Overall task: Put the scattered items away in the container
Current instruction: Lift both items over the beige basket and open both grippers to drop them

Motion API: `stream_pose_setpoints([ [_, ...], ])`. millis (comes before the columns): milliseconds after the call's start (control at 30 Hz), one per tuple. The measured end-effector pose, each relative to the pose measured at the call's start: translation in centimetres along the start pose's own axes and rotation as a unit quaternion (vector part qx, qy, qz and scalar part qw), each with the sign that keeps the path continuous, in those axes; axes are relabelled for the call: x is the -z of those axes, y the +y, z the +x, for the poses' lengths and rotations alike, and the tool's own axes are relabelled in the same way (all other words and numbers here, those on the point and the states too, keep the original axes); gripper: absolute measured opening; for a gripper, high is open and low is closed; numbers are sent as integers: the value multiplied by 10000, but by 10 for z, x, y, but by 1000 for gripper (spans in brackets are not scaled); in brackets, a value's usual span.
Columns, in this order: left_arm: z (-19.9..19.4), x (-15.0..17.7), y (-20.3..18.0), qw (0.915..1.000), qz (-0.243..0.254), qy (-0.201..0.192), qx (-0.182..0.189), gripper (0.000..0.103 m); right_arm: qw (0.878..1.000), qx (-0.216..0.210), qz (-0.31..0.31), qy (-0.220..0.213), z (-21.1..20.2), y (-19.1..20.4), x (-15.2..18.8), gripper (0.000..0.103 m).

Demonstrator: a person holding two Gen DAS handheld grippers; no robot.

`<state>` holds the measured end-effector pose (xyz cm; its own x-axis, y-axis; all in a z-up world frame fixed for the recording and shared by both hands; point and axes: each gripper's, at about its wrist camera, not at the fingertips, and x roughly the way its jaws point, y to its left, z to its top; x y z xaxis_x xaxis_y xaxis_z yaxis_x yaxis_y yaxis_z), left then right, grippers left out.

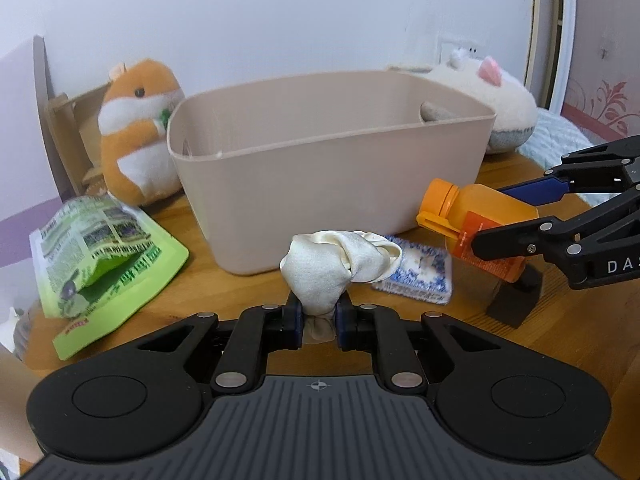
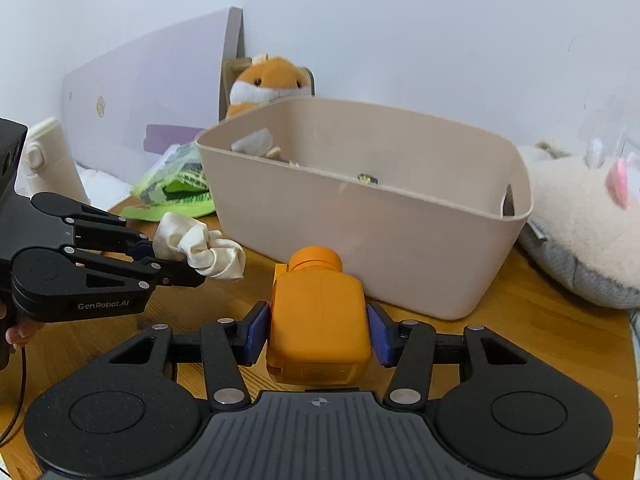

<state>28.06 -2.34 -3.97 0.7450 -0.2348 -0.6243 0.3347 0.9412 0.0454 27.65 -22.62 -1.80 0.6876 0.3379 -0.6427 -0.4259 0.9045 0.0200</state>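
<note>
wooden table (image 1: 540,344): crumpled cream scrunchie (image 1: 340,264), clamped.

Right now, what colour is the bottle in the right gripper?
Orange bottle, cap included, with a red-orange label; best in the left wrist view.

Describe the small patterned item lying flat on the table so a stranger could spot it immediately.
Start at the big beige tub on the wooden table. In front of the tub's right end lies a flat blue-and-white patterned square, partly behind the cream cloth bundle held by the left gripper. It is the only flat, speckled blue piece; the neighbouring orange bottle is plain and bulky.
</note>
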Motion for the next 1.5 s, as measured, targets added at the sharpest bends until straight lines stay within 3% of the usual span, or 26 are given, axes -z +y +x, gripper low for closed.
stream_pose_setpoints([
  [567,-47,-38,-13,9974,-1,-714,-40,15,9964,230,-134,-807,-69,0,-34,49],
  [900,-50,-84,-3,9944,-110,-1033,-194,15,9915,501,-95,-1196,-88,-17,-69,49],
  [1167,-25,-120,10,9940,-91,-988,-452,15,9906,606,83,-1222,-70,-39,-95,49],
  [1500,34,-134,37,9970,-234,-463,-579,15,9937,682,171,-870,-12,-62,-115,49],
])
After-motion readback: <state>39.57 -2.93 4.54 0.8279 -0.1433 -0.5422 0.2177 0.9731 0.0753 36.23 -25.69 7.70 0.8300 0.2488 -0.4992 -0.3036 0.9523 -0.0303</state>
